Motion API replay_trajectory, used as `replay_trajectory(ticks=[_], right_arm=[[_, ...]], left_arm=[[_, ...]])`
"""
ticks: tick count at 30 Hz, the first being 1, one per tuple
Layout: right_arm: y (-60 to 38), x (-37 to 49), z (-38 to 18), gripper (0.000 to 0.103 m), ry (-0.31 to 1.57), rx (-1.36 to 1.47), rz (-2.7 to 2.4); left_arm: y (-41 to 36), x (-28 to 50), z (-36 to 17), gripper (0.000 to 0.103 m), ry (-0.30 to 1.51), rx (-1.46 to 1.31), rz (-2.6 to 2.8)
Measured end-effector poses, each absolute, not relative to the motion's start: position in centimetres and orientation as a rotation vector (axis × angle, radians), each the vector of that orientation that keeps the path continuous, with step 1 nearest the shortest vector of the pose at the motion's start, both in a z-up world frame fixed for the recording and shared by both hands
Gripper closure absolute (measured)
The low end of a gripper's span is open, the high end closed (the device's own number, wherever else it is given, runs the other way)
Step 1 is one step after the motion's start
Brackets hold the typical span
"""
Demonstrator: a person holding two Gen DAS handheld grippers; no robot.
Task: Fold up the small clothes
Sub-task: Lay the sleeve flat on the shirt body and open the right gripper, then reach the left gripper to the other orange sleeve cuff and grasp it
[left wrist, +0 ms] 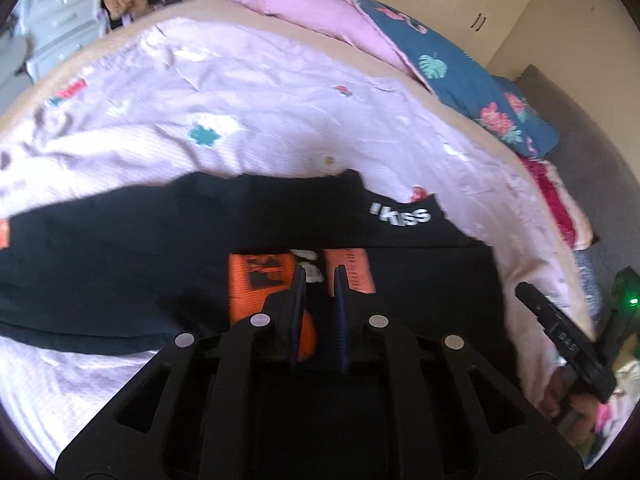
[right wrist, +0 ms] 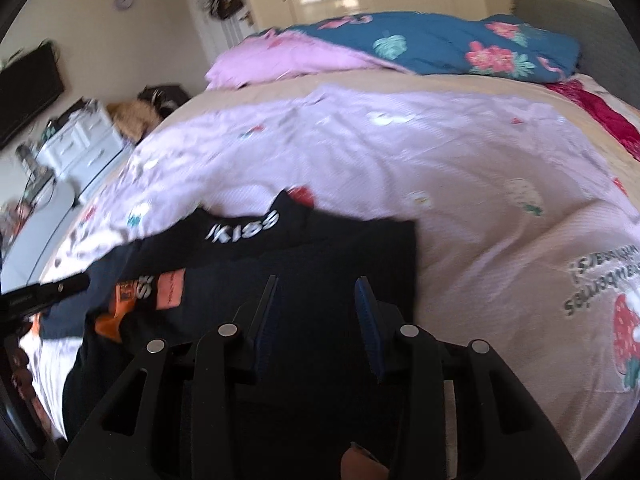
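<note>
A black cotton shirt with orange patches [left wrist: 160,264] lies on the pale pink printed bed sheet [left wrist: 280,112]. Left gripper [left wrist: 319,276] nearly closed above it, pinching nothing visible; right gripper [right wrist: 316,286] spread wide over it.

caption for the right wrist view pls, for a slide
Open right gripper poised over a black garment on the pink bedspread.

The left gripper [left wrist: 319,270] is held low with its jaws narrowly parted; the right gripper [right wrist: 316,282] is spread wide.
</note>
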State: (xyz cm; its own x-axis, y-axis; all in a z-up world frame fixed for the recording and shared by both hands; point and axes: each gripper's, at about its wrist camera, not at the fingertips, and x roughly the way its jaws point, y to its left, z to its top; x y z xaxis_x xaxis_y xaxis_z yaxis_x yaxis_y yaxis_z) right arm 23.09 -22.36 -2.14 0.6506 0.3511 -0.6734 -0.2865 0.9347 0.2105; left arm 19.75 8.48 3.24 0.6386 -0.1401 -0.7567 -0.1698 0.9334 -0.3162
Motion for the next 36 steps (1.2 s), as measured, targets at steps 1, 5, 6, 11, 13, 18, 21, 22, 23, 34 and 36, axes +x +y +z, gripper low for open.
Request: replay_trajectory(ticks=[1,5,6,11,13,18,21,22,23,34,36], right_arm=[[-21.9,23.0,-2.3,0.062,0.788,0.077,0.370],[-20.1,22.8,-3.5,0.060,0.821,0.036,0.391],[-19.8,22.7,-3.9,0.060,0.830,0.031,0.392],[-18.8,22.8,-6.0,0.051,0.902,-0.003,0.370],[-18.9,23.2,-7.1,0.050,0.951,-0.015,0.334],[-18.8,22.8,-7.7,0.044,0.952,-0.010,0.325],[-18.6,22.1,-6.6,0.032,0.906,0.000,0.335],[-18.4,21.8,-6.2,0.029,0.888,-0.004,0.336],[-18.2,21.5,-5.9,0.024,0.873,-0.008,0.337],[-13.7,18.5,-3.6,0.004,0.815,-0.040,0.401],[-12.7,18.1,-3.1,0.004,0.806,-0.044,0.407]], left_arm=[[8.5,19.6,3.2,0.096,0.875,-0.356,0.034],[8.0,20.1,1.7,0.087,0.924,-0.336,0.005],[7.8,20.3,1.1,0.084,0.946,-0.334,-0.002],[7.8,20.5,-2.9,0.067,1.055,-0.308,0.052],[7.8,20.1,-3.6,0.067,1.044,-0.300,0.050],[9.0,18.5,-2.7,0.051,0.973,-0.334,0.052],[9.9,17.6,-1.9,0.051,0.944,-0.330,0.072],[10.2,17.2,-1.6,0.048,0.935,-0.324,0.080],[10.4,16.8,-1.4,0.044,0.926,-0.316,0.093],[14.5,14.1,0.7,0.009,0.858,-0.321,0.226],[15.3,13.7,0.9,0.009,0.847,-0.326,0.260]])
